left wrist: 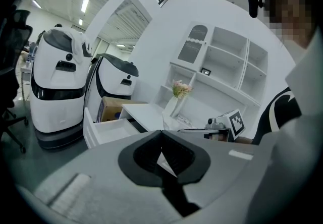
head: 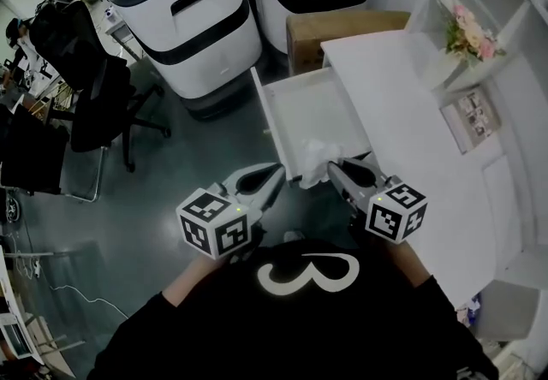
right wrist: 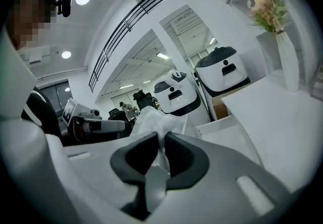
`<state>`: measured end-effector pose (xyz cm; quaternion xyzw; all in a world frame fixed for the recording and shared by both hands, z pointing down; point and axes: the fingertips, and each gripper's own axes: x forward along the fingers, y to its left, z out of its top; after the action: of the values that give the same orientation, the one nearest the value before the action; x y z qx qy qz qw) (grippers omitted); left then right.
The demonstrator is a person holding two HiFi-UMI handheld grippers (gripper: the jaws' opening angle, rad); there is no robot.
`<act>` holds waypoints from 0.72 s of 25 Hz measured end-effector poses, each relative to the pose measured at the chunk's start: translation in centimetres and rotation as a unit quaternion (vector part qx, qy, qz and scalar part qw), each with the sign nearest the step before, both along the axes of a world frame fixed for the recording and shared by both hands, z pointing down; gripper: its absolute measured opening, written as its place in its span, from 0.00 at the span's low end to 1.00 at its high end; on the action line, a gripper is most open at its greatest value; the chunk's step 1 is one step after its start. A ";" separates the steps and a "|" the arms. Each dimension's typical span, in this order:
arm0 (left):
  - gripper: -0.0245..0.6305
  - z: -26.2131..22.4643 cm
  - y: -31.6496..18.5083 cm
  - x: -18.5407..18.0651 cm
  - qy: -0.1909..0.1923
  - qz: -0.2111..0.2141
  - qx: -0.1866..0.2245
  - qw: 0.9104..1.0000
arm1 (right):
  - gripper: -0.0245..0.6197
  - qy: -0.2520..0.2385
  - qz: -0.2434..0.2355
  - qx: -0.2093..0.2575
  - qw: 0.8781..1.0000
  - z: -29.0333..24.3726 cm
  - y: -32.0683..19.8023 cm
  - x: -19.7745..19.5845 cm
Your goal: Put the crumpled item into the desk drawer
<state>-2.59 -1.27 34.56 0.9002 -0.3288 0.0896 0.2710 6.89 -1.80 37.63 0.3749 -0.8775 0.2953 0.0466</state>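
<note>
A white desk runs ahead and to the right of the right gripper, with its drawer pulled open from the desk's left side. The open tray lies straight ahead of that gripper's jaws, its long axis running away from the tips in much the same line as the gripper points. The left gripper hangs just left of the right one, level with the drawer's front panel and outside the tray. Its jaws are together with nothing between them. The right gripper's jaws are clamped on the crumpled item, a bunch of thin white material that billows out beyond the tips. From the head view the item sits at the near rim of the drawer, roughly over its near corner; how high above the rim cannot be told. The right gripper is plainly the nearer tool. The coming move looks like a short carry forward, away from the person, until the item hangs over the bare drawer floor before the jaws let go.
</note>
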 end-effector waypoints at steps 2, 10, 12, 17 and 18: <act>0.05 0.0 -0.9 0.1 0.000 0.000 0.000 1.000 | 0.11 0.002 0.001 0.002 1.000 -0.2 -0.8 0.1; 0.05 0.6 -3.3 0.2 0.002 0.012 -0.003 1.000 | 0.11 0.014 0.015 0.006 1.000 -0.1 -3.1 0.6; 0.05 0.8 -4.4 0.1 0.003 0.015 -0.005 1.000 | 0.11 0.014 0.022 0.005 1.000 0.0 -4.1 0.7; 0.05 1.1 -8.2 -0.1 0.002 0.034 -0.013 0.999 | 0.11 0.016 0.043 -0.003 0.999 0.3 -7.7 0.6; 0.05 1.2 -9.2 -0.1 0.001 0.039 -0.015 0.999 | 0.11 0.016 0.048 -0.007 0.999 0.4 -8.5 0.6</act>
<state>-2.71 -10.46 35.71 0.9083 -0.2916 0.1043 0.2813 7.49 -10.32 38.06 0.4209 -0.8557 0.2971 0.0489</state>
